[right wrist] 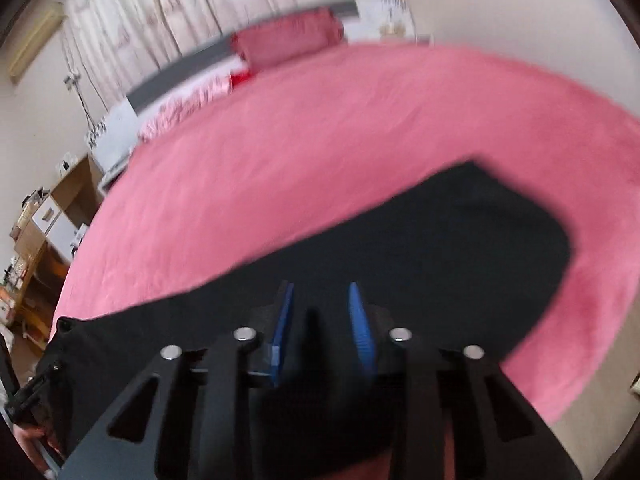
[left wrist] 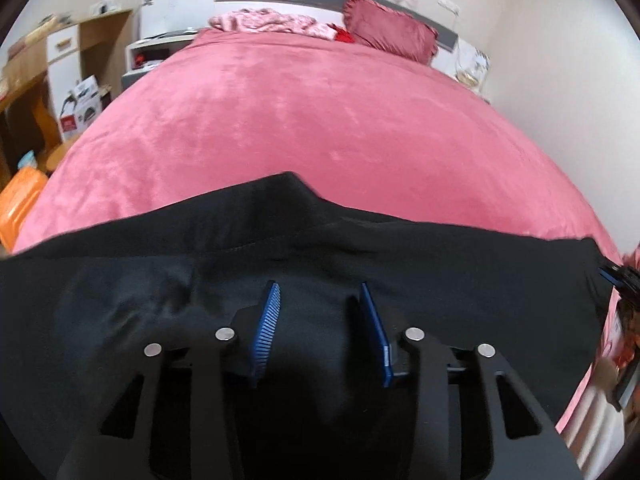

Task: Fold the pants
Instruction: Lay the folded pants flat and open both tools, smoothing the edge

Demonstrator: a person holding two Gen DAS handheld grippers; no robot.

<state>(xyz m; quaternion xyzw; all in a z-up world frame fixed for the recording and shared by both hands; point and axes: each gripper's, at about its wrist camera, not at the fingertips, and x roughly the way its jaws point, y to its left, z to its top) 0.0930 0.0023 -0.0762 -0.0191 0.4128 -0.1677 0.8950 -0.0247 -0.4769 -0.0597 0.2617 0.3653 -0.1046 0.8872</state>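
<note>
Black pants (left wrist: 168, 248) lie spread across the near part of a pink bed (left wrist: 280, 112). My left gripper (left wrist: 320, 296) hovers just over the dark cloth with its blue pads (left wrist: 266, 320) apart and nothing between them. In the right wrist view the pants (right wrist: 460, 240) stretch from lower left to a rounded end at the right. My right gripper (right wrist: 322, 296) is over the cloth, its blue pads (right wrist: 282, 328) apart and empty. The view is blurred. The right gripper's tip shows in the left wrist view (left wrist: 618, 276) at the right end of the pants.
A dark pink pillow (left wrist: 390, 28) and crumpled pink cloth (left wrist: 272, 20) lie at the headboard. A wooden desk (left wrist: 36, 80) and boxes (left wrist: 80, 104) stand left of the bed. A wall (left wrist: 560, 60) runs along the right side.
</note>
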